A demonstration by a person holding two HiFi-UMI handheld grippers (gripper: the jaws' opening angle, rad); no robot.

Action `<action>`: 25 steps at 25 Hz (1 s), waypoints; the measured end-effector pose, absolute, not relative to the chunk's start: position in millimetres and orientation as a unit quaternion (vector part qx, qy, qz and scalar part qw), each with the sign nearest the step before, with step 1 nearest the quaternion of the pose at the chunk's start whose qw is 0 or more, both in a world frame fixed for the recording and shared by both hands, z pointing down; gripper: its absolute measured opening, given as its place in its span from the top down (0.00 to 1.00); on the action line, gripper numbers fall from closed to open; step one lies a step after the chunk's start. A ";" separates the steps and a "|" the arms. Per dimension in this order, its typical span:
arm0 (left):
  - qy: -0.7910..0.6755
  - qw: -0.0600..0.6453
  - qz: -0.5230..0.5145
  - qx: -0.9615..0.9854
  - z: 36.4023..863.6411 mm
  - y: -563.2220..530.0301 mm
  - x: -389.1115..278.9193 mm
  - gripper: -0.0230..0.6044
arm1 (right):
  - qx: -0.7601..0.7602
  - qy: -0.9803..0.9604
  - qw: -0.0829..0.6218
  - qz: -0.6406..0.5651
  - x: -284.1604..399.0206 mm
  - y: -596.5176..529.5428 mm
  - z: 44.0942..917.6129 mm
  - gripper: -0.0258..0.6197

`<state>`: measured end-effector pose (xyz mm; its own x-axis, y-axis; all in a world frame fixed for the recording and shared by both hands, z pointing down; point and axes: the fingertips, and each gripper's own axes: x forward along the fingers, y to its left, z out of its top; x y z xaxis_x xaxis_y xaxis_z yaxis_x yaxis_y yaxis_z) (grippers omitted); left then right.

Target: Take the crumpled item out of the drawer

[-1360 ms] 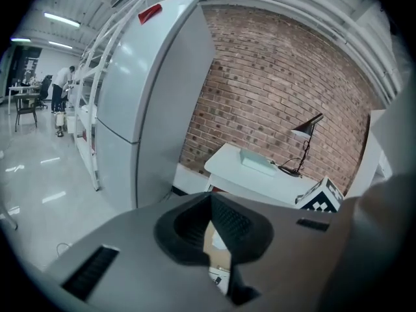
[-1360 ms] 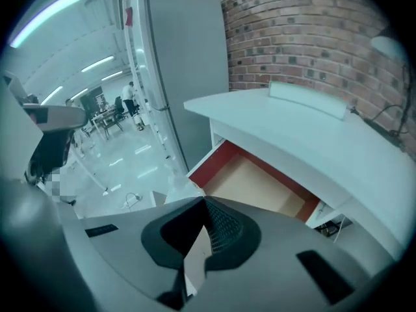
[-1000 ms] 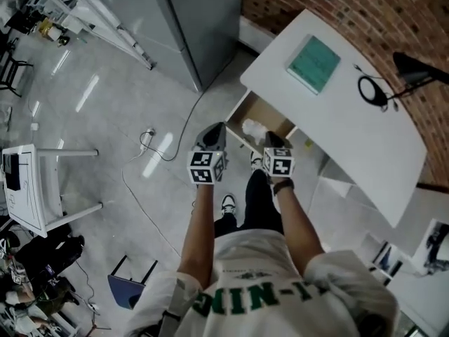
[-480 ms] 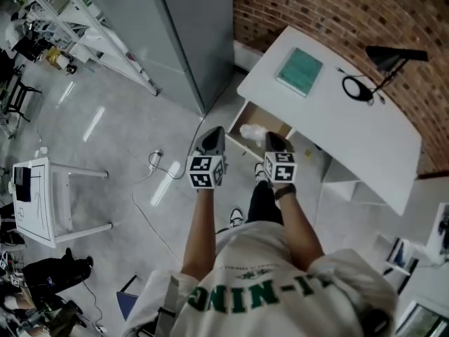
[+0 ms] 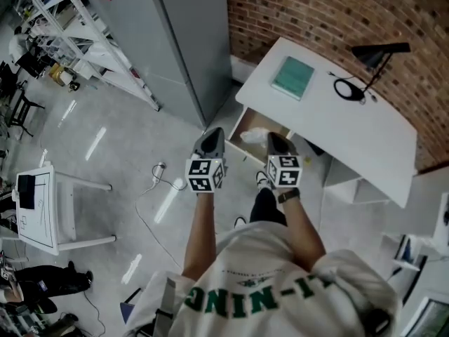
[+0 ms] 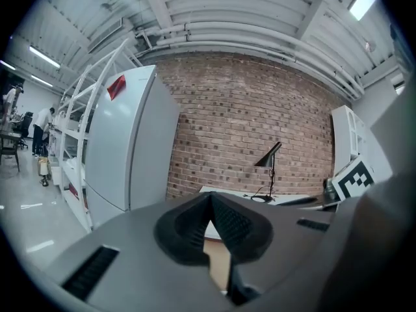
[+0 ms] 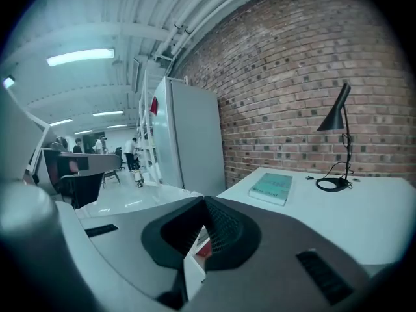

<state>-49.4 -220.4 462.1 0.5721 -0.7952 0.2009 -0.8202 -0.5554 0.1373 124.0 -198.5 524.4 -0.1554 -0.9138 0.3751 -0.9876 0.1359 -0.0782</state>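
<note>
Desk [image 5: 351, 142] top: white, smooth, matt. Open drawer [image 5: 245, 123]: pale wood-look inner walls. Crumpled item [image 5: 256, 136] inside: white, creased, paper-like. Wall [image 5: 316, 12]: rough red-brown brick, pale mortar lines. Floor [image 5: 105, 139]: grey, polished, glossy, mirrors ceiling lights. Tall cabinet [image 5: 189, 41]: smooth grey panels, slight sheen. Book [image 5: 292, 77]: teal cover, matt. Lamp [image 5: 375, 51]: black, matt. Left gripper [image 5: 210, 140] and right gripper [image 5: 276, 142]: grey matt plastic shells; fingers [image 6: 231, 223] black, ribbed, rubbery-looking. Person's shirt [image 5: 273, 286]: white cloth, green print.
</note>
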 end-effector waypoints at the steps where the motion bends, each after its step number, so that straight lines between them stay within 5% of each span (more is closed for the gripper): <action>1: -0.459 0.104 0.054 0.880 457.2 -218.3 -50.0 0.97 | 0.641 -0.744 0.115 0.150 125.0 -196.4 518.4 0.95; 25: -0.472 0.020 0.013 0.881 361.4 -201.9 -52.6 0.97 | 0.659 -0.751 0.020 0.028 131.7 -178.3 372.6 0.95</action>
